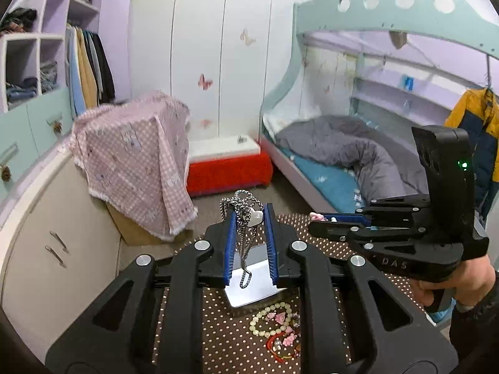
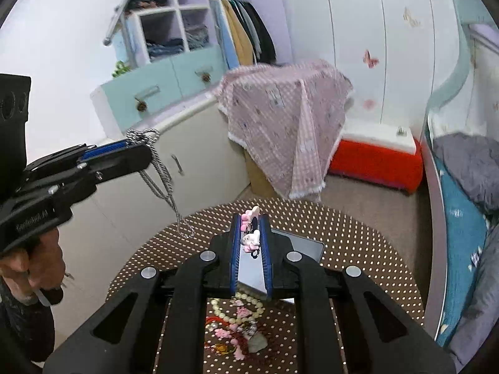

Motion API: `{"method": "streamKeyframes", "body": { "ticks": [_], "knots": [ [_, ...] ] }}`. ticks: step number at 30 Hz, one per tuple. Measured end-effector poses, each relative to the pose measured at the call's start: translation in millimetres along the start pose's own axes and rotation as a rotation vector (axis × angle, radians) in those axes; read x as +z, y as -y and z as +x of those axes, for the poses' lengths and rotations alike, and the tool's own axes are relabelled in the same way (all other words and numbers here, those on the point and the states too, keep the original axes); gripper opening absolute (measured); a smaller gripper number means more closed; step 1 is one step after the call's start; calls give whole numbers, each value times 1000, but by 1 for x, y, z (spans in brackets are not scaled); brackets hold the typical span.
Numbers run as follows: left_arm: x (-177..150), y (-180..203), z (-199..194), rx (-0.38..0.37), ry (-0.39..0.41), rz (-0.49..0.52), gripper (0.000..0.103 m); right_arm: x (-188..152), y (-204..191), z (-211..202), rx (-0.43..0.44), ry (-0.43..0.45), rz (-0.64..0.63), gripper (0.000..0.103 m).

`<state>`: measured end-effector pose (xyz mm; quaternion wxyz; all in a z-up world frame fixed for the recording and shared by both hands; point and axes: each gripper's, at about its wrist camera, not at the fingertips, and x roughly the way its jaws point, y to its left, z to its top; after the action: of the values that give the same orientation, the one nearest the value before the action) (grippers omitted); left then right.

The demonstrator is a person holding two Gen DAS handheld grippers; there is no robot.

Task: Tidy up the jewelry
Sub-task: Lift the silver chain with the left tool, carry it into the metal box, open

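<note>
My left gripper point(image 1: 249, 215) is shut on a silver chain necklace point(image 1: 242, 233) with a white pendant; the chain hangs down between the fingers above a silver tray point(image 1: 259, 283). It also shows in the right wrist view point(image 2: 146, 143), with the chain point(image 2: 165, 187) dangling. My right gripper point(image 2: 251, 221) is shut on a pink and white charm piece point(image 2: 251, 237), held above the tray point(image 2: 305, 246). In the left wrist view the right gripper point(image 1: 324, 218) is to the right. A pile of jewelry, a pale bead bracelet point(image 1: 271, 318) and pink and red pieces point(image 2: 237, 330), lies on the table.
The round table has a brown polka-dot cloth point(image 2: 358, 249). A box under a pink checked cloth point(image 1: 134, 159) and a red and white bench point(image 1: 227, 168) stand beyond it. A bunk bed point(image 1: 343, 162) is at right, cream cabinets point(image 1: 56, 243) at left.
</note>
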<state>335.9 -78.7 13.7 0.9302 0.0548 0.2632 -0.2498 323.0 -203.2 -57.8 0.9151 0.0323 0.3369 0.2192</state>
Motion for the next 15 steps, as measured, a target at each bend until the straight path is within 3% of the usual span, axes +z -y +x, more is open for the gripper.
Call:
{"method": "streamKeyframes", "body": {
  "ticks": [1,3,4,5,7,8,9,11,15],
  "knots": [
    [-1,0,9,0,-22,-5,20,0,7,13,3,-22,15,11],
    [-5,-1,34,16,-81,-8,41,-1,13,29,-1,-56,39,13],
    [-8,-3,42,37,-91,-13,82,-3,19,39,-6,-75,66,14],
    [-10,-3,45,58,-83,-18,96,-2,24,45,-6,-86,86,19],
    [-16,-7,50,90,-83,-35,96,-4,34,54,-32,-101,129,48],
    [-18,-10,51,92,-92,-50,96,-4,37,53,-48,-95,144,75],
    [-20,-14,50,103,-90,-63,96,-6,40,50,-62,-77,159,87],
    [-23,-19,43,146,-71,-71,96,-8,44,42,-81,-52,179,95],
    [-29,-23,20,182,-28,-103,96,-11,52,26,-115,-3,229,95]
  ]
}}
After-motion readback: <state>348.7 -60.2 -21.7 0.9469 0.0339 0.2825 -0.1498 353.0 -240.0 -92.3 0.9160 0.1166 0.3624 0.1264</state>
